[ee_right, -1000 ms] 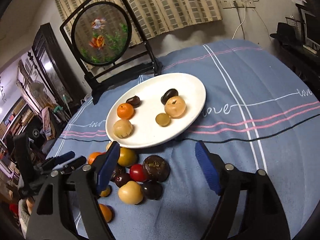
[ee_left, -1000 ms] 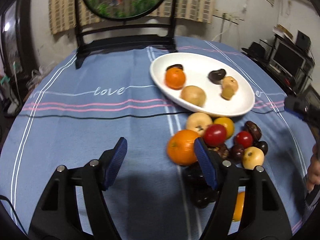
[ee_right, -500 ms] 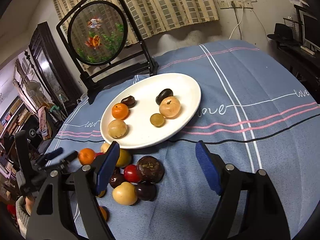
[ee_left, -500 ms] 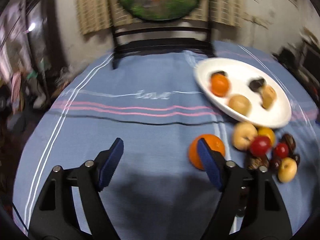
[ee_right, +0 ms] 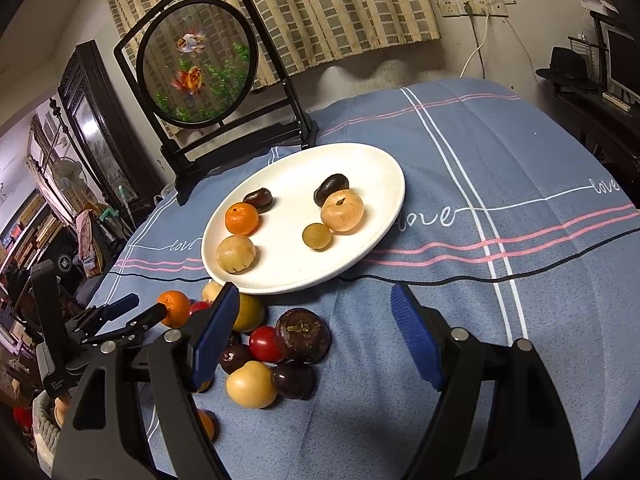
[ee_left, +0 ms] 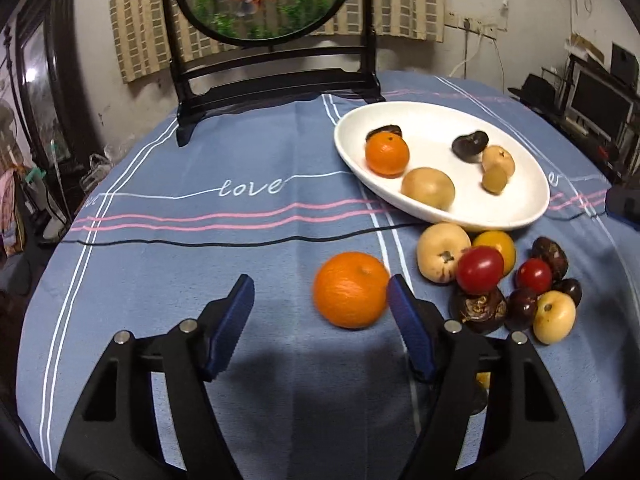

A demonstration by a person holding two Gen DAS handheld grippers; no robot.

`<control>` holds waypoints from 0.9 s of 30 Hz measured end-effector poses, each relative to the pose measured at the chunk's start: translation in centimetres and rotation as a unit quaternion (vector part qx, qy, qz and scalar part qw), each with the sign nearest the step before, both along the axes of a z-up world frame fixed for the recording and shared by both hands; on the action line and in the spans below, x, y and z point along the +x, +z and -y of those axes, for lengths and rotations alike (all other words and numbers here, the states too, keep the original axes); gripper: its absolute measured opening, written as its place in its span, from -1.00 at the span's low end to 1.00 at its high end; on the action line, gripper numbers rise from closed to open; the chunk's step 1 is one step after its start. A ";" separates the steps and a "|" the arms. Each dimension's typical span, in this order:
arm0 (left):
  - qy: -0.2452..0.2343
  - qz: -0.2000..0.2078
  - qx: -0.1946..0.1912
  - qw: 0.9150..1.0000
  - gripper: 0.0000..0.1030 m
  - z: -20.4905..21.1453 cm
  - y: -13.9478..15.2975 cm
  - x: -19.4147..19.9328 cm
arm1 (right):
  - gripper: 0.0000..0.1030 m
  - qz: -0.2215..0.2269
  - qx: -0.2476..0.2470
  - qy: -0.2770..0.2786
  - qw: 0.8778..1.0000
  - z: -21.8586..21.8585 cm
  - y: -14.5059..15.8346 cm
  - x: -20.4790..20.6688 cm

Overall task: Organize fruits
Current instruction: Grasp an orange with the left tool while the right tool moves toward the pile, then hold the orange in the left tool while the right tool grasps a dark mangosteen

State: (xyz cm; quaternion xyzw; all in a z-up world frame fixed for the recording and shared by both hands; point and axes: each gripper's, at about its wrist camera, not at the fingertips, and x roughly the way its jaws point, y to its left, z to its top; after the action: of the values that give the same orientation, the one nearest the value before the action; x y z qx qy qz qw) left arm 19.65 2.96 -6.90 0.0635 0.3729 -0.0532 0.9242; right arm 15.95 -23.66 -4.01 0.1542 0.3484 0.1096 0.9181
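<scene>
L claw (ee_left: 320, 312) spread, jaws just closing in, nothing pinched; loose orange (ee_left: 351, 289) sits off-centre, approx. touching its right pad. R claw (ee_right: 314, 336) spread, empty, farther off. White plate (ee_left: 516, 216) lies beyond, toward table's far edge.

Black-framed grippers (ee_left: 320, 312) w/ blue ribbed pads (ee_left: 408, 328) (silver screws (ee_left: 452, 325)).

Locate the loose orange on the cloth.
In the left wrist view the orange lies centre-right on the blue cloth, against the left hand-held gripper's right finger, below the white plate.
</scene>
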 end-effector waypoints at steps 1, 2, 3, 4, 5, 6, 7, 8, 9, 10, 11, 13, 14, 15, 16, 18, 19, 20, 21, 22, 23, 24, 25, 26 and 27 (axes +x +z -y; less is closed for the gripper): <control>-0.005 0.000 0.002 1.000 0.36 0.2 -0.1 -0.2 | 0.52 0.000 -0.001 0.000 1.000 -0.1 0.0 0.0; -0.011 0.000 0.005 1.000 0.36 0.5 -0.1 -0.3 | 0.52 0.000 -0.001 0.002 1.000 -0.1 0.0 0.0; -0.016 0.000 0.009 1.000 0.36 0.8 -0.2 -0.2 | 0.52 0.000 -0.003 0.002 1.000 -0.2 0.0 0.0; -0.021 -0.001 0.015 1.000 0.29 1.2 -0.4 -0.1 | 0.52 0.000 -0.004 0.002 1.000 -0.2 0.0 0.0; -0.025 -0.006 0.017 1.000 0.20 1.4 -0.7 0.1 | 0.52 0.001 -0.004 0.003 1.000 -0.2 0.0 0.0; -0.027 -0.011 0.016 0.999 0.07 1.3 -0.8 0.3 | 0.52 0.001 -0.005 0.004 1.000 -0.3 -0.1 -0.1; -0.020 -0.012 0.021 0.999 0.02 1.3 -1.0 0.5 | 0.52 0.000 -0.006 0.004 1.000 -0.3 -0.1 0.0; -0.017 -0.013 0.023 0.999 -0.01 1.1 -1.1 0.5 | 0.52 0.000 -0.006 0.004 1.000 -0.3 -0.1 0.0; -0.014 -0.014 0.023 1.000 -0.05 1.0 -1.1 0.6 | 0.52 -0.001 -0.007 0.004 1.000 -0.3 -0.1 0.0; -0.013 -0.018 0.018 1.000 -0.05 0.7 -1.2 0.8 | 0.52 -0.002 -0.007 0.005 1.000 -0.4 -0.1 0.1; -0.013 -0.024 0.011 1.000 -0.05 0.6 -1.3 0.9 | 0.52 -0.003 -0.008 0.006 1.000 -0.4 -0.2 0.1; -0.012 -0.033 0.009 0.999 -0.07 0.4 -1.7 1.2 | 0.52 -0.004 -0.010 0.008 1.000 -0.5 -0.2 0.1; -0.012 -0.039 0.008 0.999 -0.07 0.4 -1.9 1.4 | 0.52 -0.004 -0.011 0.009 1.000 -0.6 -0.2 0.1; -0.010 -0.042 0.008 0.999 -0.08 0.4 -2.1 1.5 | 0.52 -0.004 -0.012 0.010 1.000 -0.7 -0.2 0.1; -0.010 -0.043 0.007 0.999 -0.09 0.4 -2.1 1.6 | 0.52 -0.004 -0.014 0.011 1.000 -0.8 -0.2 0.1; -0.009 -0.045 -0.002 0.999 -0.10 0.2 -2.1 1.6 | 0.52 -0.003 -0.018 0.013 1.000 -0.9 -0.3 0.0; -0.008 -0.047 -0.010 0.999 -0.10 -0.1 -2.0 1.6 | 0.52 -0.002 -0.019 0.014 1.000 -1.0 -0.3 0.0; -0.005 -0.046 -0.013 0.999 -0.10 -0.2 -1.9 1.5 | 0.52 -0.003 -0.022 0.016 1.000 -1.1 -0.4 0.0; -0.001 -0.043 -0.013 0.999 -0.11 -0.3 -1.7 1.5 | 0.52 -0.003 -0.023 0.019 1.000 -1.2 -0.4 0.0; 0.006 -0.037 -0.012 0.999 -0.11 -0.5 -1.4 1.4 | 0.52 -0.003 -0.025 0.021 0.999 -1.3 -0.5 0.0; 0.010 -0.033 -0.014 0.999 -0.11 -0.6 -1.2 1.4 | 0.52 -0.002 -0.030 0.027 0.999 -1.6 -0.6 0.0; 0.013 -0.029 -0.016 0.999 -0.11 -0.8 -0.9 1.3 | 0.52 -0.001 -0.035 0.034 0.999 -2.0 -0.6 0.0; 0.016 -0.026 -0.022 0.999 -0.11 -1.0 -0.7 1.2 | 0.52 -0.002 -0.042 0.041 0.998 -2.3 -0.7 0.0; 0.017 -0.026 -0.023 0.999 -0.11 -1.1 -0.7 1.2 | 0.52 -0.004 -0.055 0.049 0.997 -2.8 -0.9 0.0; 0.018 -0.026 -0.023 0.999 -0.11 -1.1 -0.6 1.2 | 0.50 -0.006 -0.066 0.056 0.996 -3.3 -1.1 -0.1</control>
State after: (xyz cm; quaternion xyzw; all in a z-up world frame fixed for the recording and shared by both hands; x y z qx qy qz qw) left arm 20.88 4.04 -7.52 0.0343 0.3961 -0.0470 0.9164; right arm 15.89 -20.39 -5.10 0.0745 0.3679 0.1365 0.9167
